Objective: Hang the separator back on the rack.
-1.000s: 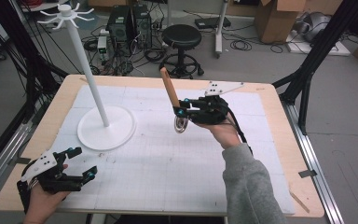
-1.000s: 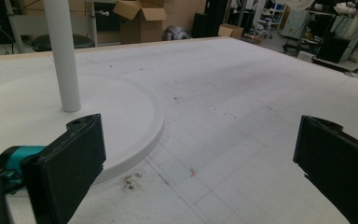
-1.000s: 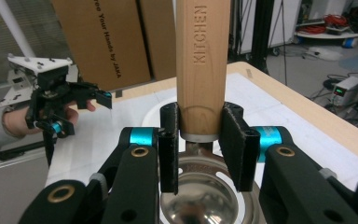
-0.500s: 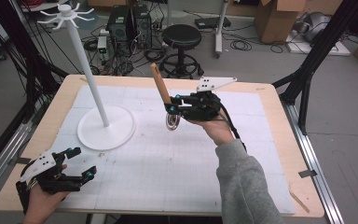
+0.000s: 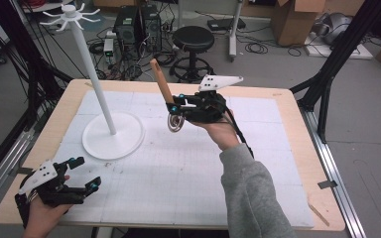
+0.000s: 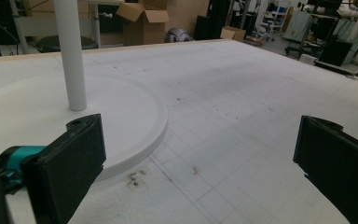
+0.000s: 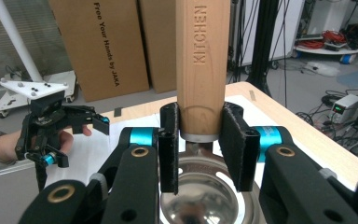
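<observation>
Strainer [image 5: 175,122] with a wooden handle is held off the table [image 5: 297,148] in the right gripper [image 5: 172,107], clamped on the handle, just beside the white stand [image 5: 110,130]. Hanging on the stand's hooks appears to remain. The left gripper [image 5: 87,174] rests wide and empty near the stand's base.

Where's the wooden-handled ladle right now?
In the high view the ladle is near the table's middle, clamped in the right hand-held gripper, handle tilted up, just right of the white stand.
</observation>
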### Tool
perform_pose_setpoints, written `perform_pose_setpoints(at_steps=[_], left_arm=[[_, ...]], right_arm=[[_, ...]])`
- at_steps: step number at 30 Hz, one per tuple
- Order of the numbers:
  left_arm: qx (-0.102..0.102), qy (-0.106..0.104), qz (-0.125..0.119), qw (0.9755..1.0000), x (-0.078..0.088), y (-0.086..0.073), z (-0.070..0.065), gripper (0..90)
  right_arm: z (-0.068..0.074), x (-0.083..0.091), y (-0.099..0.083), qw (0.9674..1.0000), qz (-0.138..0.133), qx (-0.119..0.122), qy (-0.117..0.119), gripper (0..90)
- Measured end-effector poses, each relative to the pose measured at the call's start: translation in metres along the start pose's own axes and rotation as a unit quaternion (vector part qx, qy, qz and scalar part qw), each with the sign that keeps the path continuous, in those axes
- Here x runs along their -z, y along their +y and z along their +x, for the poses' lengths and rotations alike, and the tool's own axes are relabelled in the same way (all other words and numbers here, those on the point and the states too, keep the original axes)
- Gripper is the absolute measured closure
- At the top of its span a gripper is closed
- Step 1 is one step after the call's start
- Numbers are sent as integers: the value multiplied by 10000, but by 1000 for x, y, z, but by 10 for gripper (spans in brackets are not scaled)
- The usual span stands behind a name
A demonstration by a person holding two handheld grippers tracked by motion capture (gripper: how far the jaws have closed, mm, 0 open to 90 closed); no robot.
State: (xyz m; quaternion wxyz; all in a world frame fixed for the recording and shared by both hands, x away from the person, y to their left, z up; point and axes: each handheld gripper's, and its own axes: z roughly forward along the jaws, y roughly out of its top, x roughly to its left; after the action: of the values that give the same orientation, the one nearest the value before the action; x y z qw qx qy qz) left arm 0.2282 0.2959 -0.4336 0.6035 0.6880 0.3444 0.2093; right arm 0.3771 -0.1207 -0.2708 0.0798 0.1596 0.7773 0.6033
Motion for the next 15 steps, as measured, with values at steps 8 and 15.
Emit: perform_pose_setpoints(at_steps=[8,15], left_arm=[[-8,6,-3,10000,2,0,0,26],[15,40,-22,10000,4,-1,0,26]], right_arm=[[4,-12,8,10000,29,63,-18,699],[7,-18,19,9999,1,95,-108,700]])
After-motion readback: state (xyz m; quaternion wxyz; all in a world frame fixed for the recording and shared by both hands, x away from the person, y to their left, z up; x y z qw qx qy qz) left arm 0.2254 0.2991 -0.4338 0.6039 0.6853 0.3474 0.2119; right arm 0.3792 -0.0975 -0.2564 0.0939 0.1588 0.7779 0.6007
